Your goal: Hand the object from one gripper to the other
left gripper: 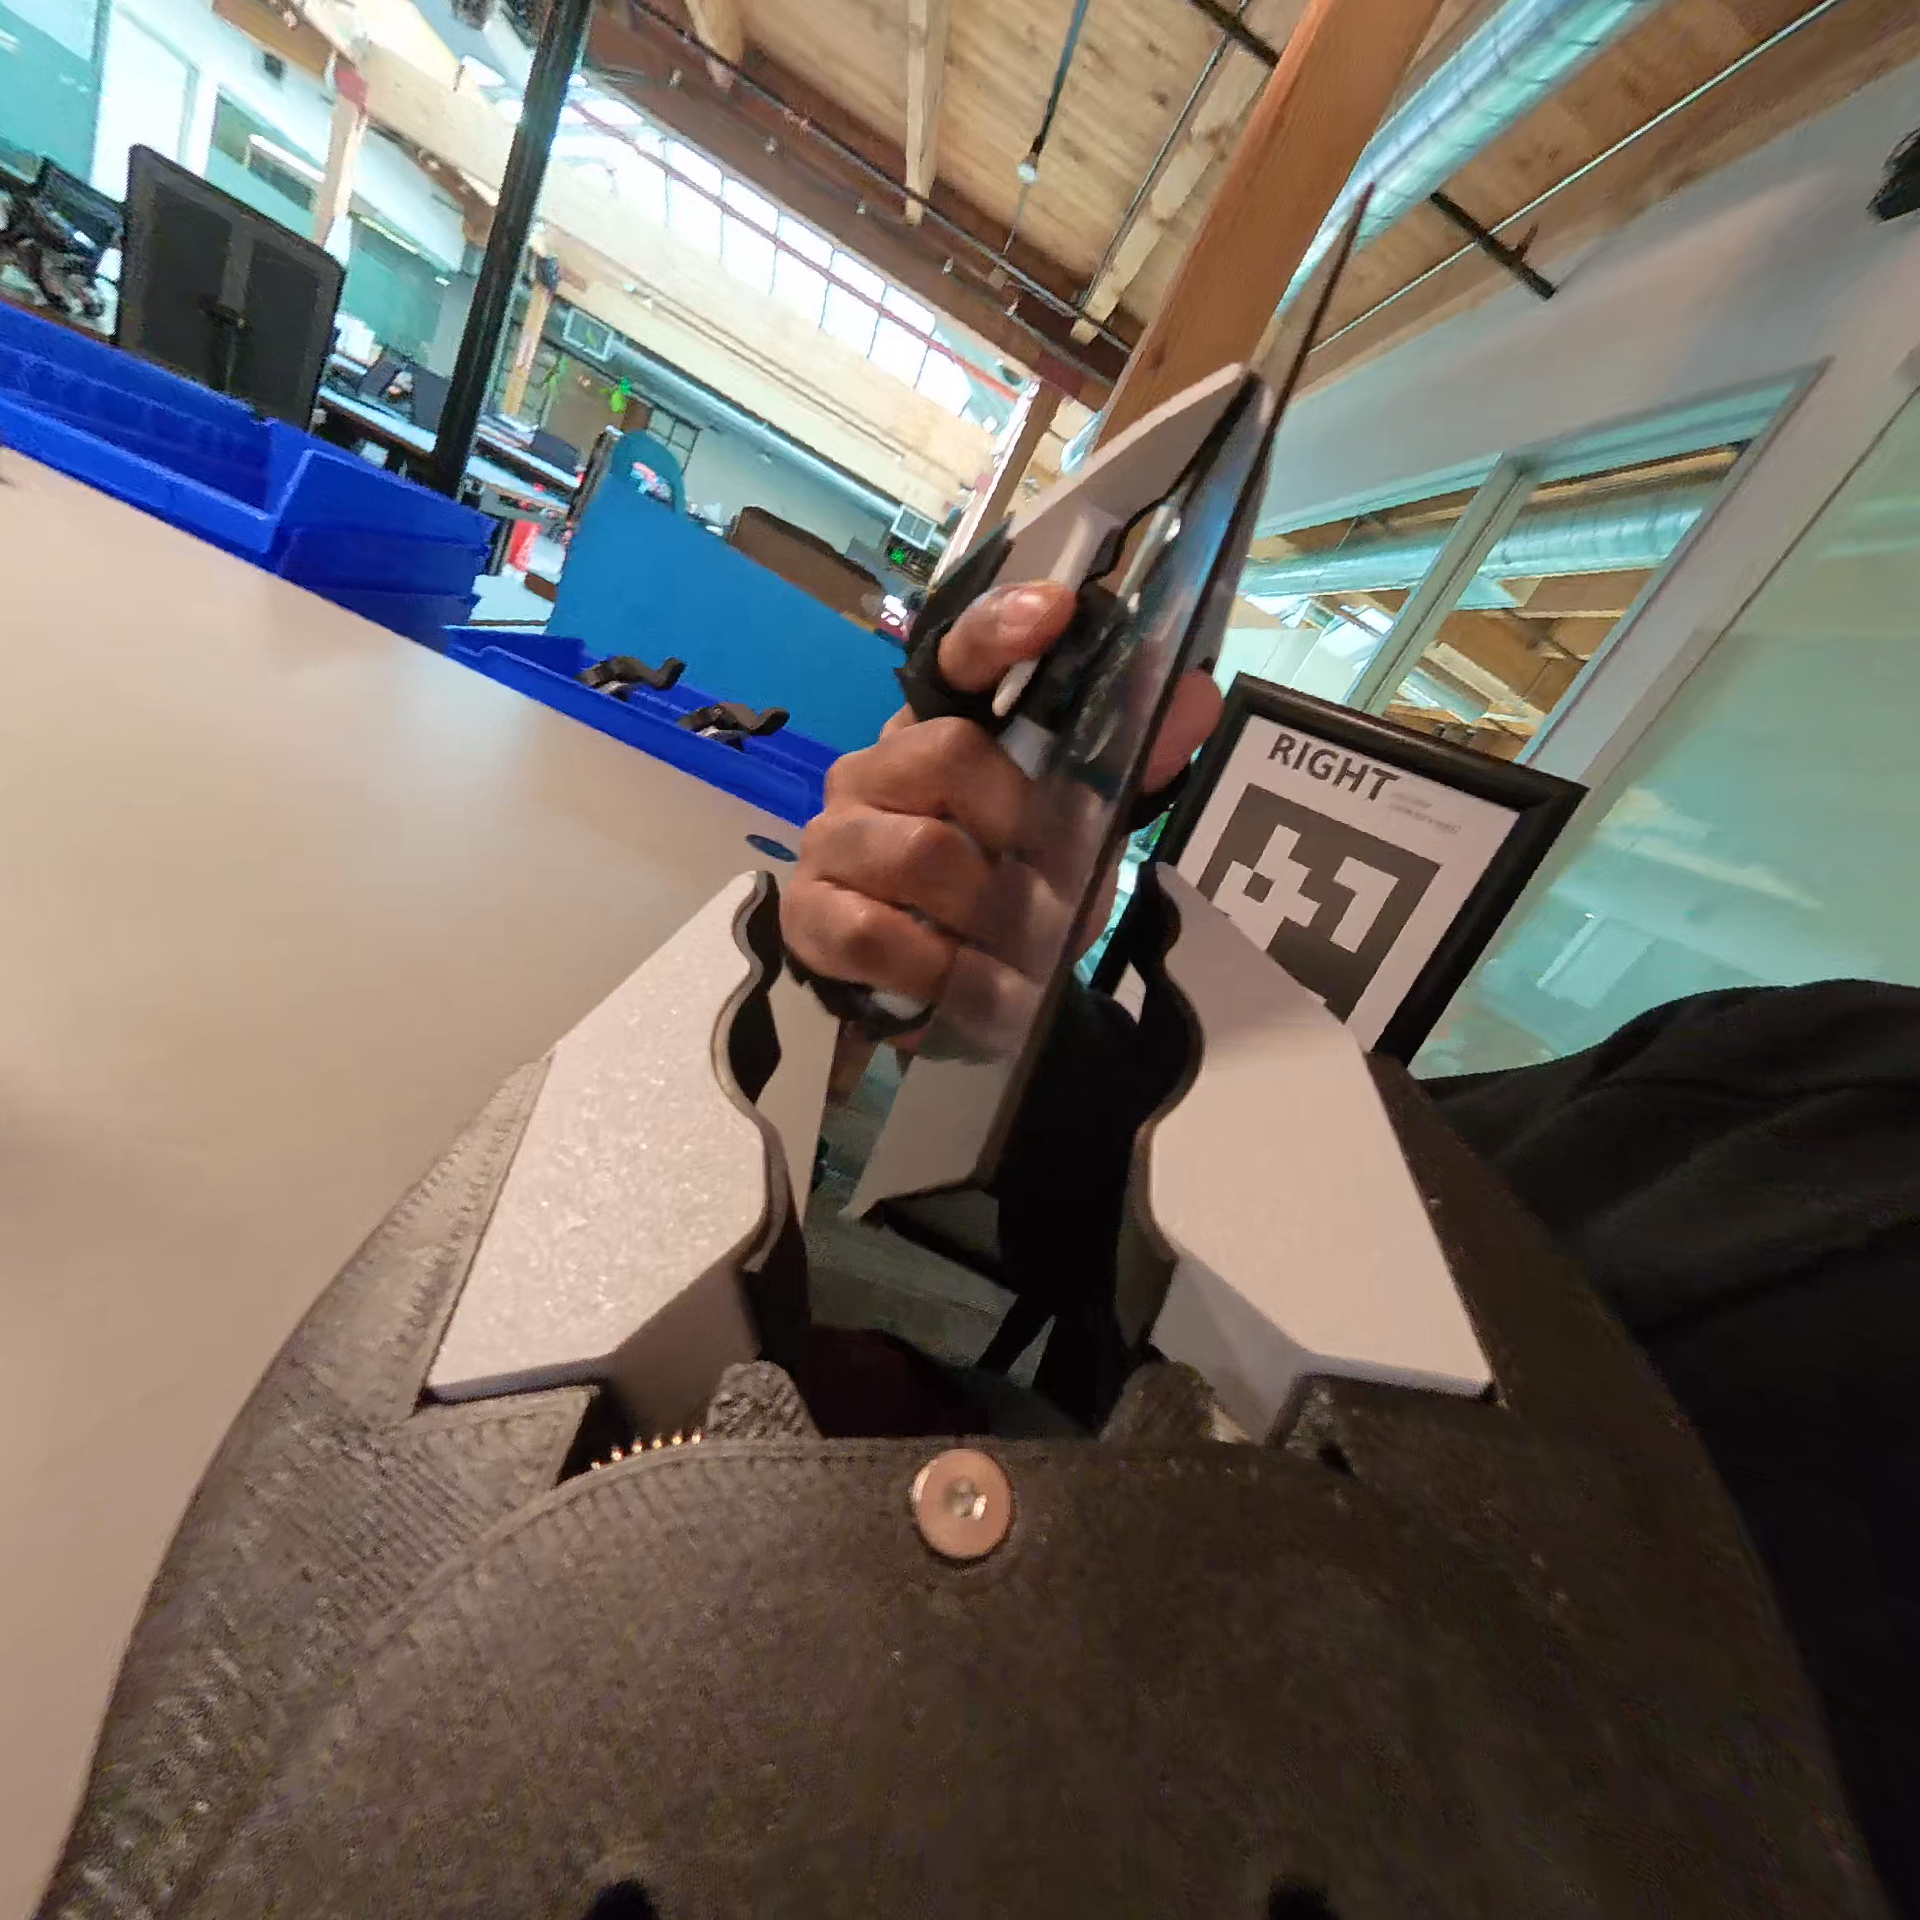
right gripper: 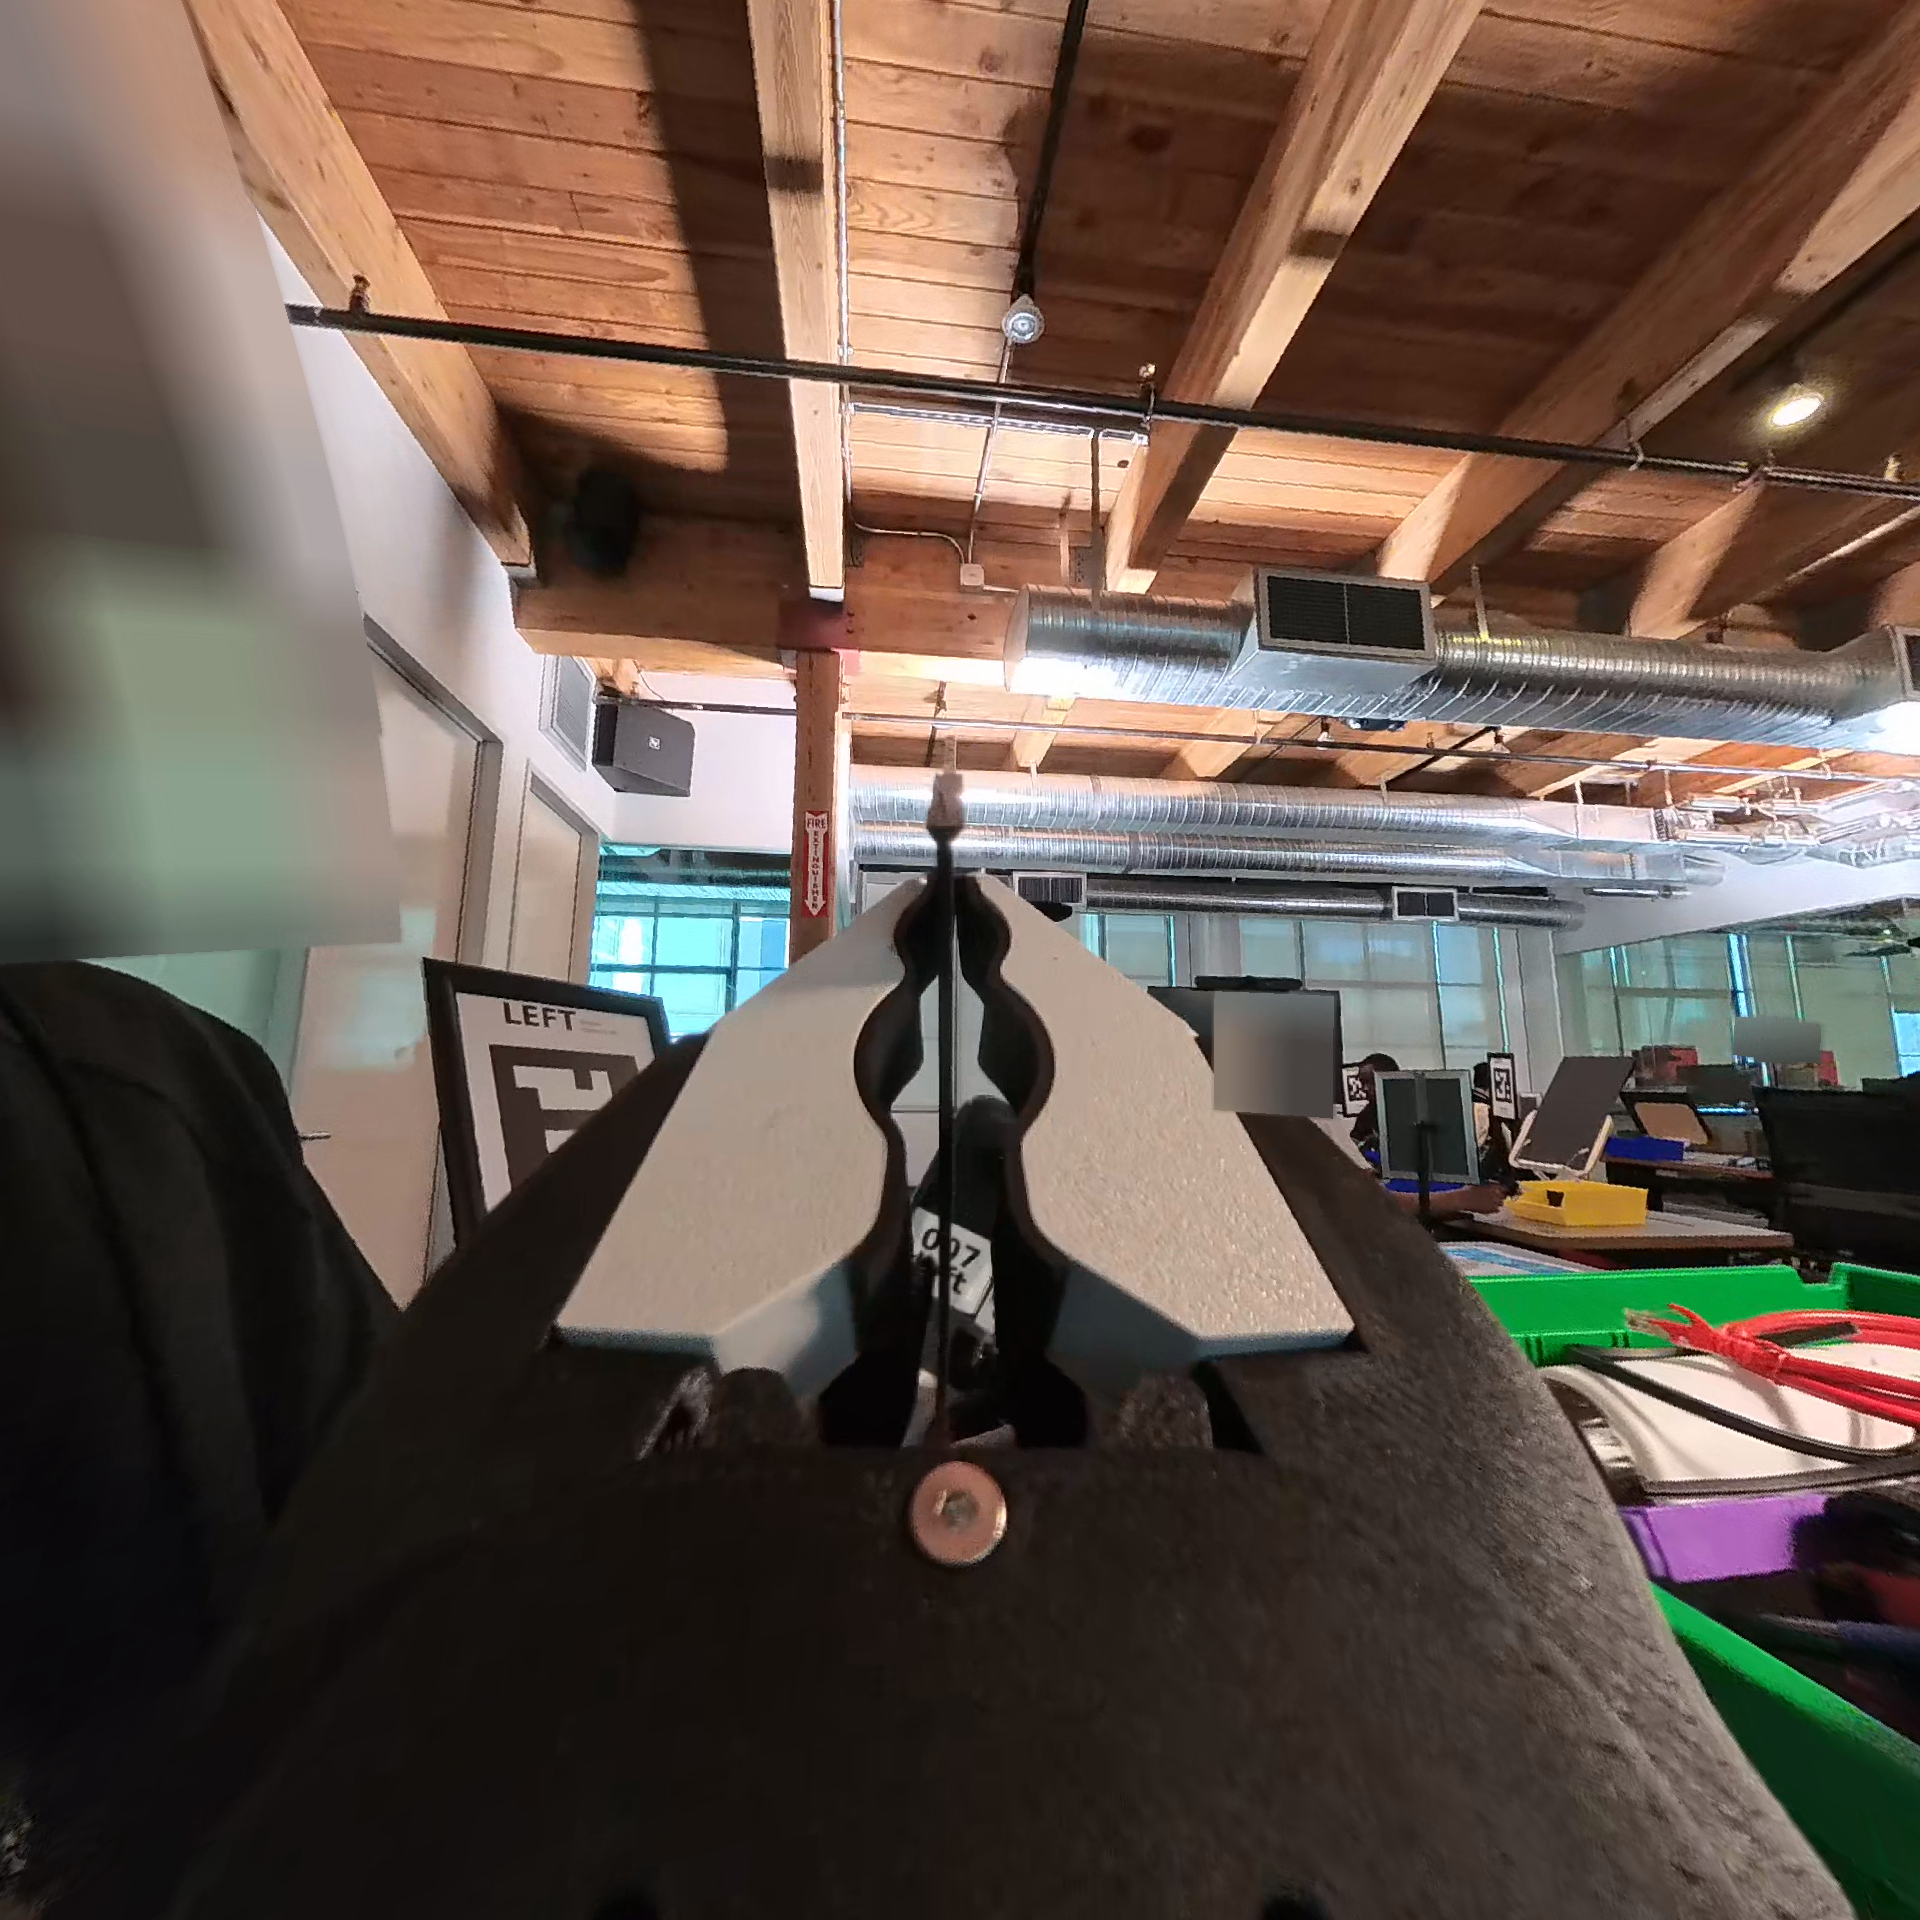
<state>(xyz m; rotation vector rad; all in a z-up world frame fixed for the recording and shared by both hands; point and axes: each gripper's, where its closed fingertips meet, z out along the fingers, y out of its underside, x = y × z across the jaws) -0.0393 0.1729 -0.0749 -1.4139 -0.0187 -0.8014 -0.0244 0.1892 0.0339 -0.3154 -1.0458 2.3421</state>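
Right gripper [right gripper: 948,904]: fingers pinched on thin black cable [right gripper: 945,1039], pointing 12 o'clock. Left gripper [left gripper: 961,904]: fingers wide, empty. Advice: straddle cable squarely before closing.

A pale table [left gripper: 260,831] carries blue bins [left gripper: 343,520] along its far edge.

I read this as an open-plan lab or workshop in a converted loft: exposed timber ceiling [right gripper: 623,260], silver ventilation ducts [right gripper: 1558,675], blue parts bins [left gripper: 343,509], green bin [right gripper: 1662,1309] holding red cable [right gripper: 1787,1361], framed marker boards [left gripper: 1351,883], monitors [right gripper: 1423,1138] on desks.
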